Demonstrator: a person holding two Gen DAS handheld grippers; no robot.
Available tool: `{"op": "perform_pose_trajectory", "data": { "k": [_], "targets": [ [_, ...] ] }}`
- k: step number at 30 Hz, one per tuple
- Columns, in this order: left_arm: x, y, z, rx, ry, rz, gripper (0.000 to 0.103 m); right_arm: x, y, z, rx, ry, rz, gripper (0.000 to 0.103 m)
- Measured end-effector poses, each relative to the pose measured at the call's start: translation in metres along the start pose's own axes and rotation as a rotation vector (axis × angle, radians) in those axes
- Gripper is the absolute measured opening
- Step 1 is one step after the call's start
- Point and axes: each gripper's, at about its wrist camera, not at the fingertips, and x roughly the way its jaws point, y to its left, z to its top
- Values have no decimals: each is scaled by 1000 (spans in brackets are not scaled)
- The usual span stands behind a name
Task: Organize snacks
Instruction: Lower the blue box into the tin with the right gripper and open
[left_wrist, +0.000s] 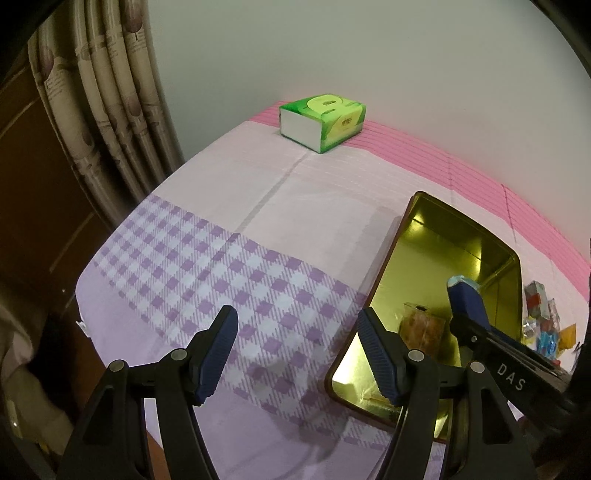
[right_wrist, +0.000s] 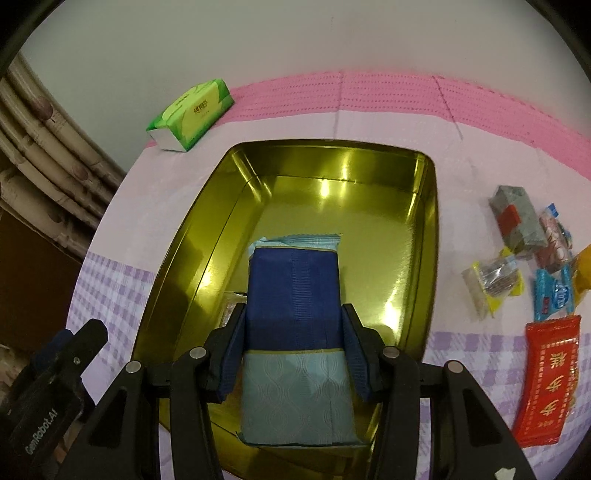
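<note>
My right gripper is shut on a dark blue and pale blue snack packet, held over the open gold tin. In the left wrist view the same packet pokes up above the tin, and a clear-wrapped orange snack lies on the tin's floor. My left gripper stands open above the checked cloth, left of the tin, with nothing between its fingers. Several loose snacks lie right of the tin: a red packet, a grey one, a light blue one and a clear yellow-edged one.
A green tissue pack sits at the table's far left corner by the wall. Curtains hang left of the table. The cloth is pink at the back and purple checked in front; its left edge drops off beside my left gripper.
</note>
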Motion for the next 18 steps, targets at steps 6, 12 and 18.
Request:
{"op": "perform_pose_trajectory", "data": {
  "k": [6,12,18],
  "targets": [
    [1,0,-1,3,6,-4,68,6,5,-5,-31,10,-36,46],
    [4,0,-1,-1,20,-12,68,4,5,-9,-109,-4,-152,46],
    [6,-2,-2,6,26,-18,68,5,-4,-12,-141,-5,-235,46]
  ]
}}
